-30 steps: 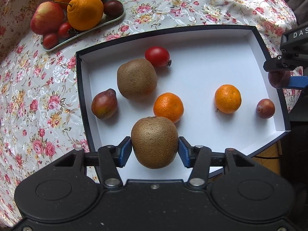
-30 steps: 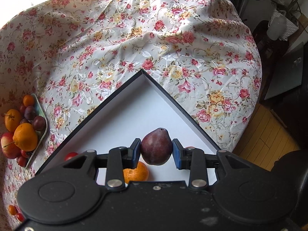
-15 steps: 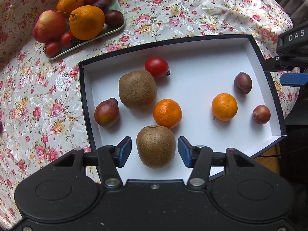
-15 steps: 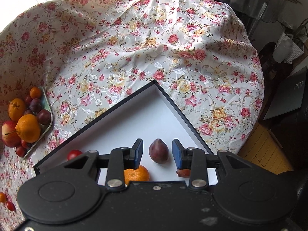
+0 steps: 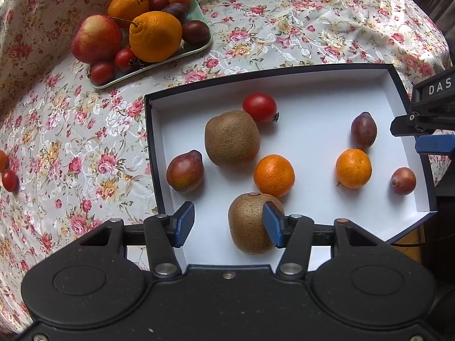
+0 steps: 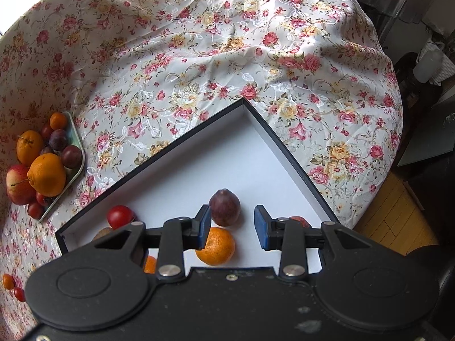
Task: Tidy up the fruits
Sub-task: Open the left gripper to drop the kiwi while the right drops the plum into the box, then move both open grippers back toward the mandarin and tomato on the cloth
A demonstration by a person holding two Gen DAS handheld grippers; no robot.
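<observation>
Fruit lies sorted into a shallow white box with a dark rim point(image 5: 153, 153), which sits on a round table under a cream cloth printed with pink roses point(image 5: 284, 28). Beyond the box's far left corner stands a pale green oblong dish point(image 5: 204, 46) piled with a big knobbly orange point(image 5: 155, 36), a red apple point(image 5: 96, 38), a second orange point(image 5: 128, 3), dark plums and small red tomatoes. Inside the box, the largest pieces are two fuzzy brown kiwis: one point(image 5: 231, 137) towards the far left corner, the other point(image 5: 251, 224) against the near edge. Between them rests an orange tangerine point(image 5: 273, 174); a second tangerine point(image 5: 353, 168) lies towards the right wall. A reddish pear-shaped fruit point(image 5: 184, 171) sits just inside the left wall, a round red tomato point(image 5: 259, 107) just behind the far kiwi, a dark purple plum point(image 5: 363, 130) behind the right tangerine, and a small reddish plum point(image 5: 403, 180) by the right wall. The left gripper point(image 5: 228, 224) hangs over the near kiwi with its blue pads spread; the left pad stands clear, and the right one lies across the fruit. The right gripper point(image 6: 232, 225), its jaws having just been opening, hangs empty and parted above the purple plum, which lies on the box floor.
</observation>
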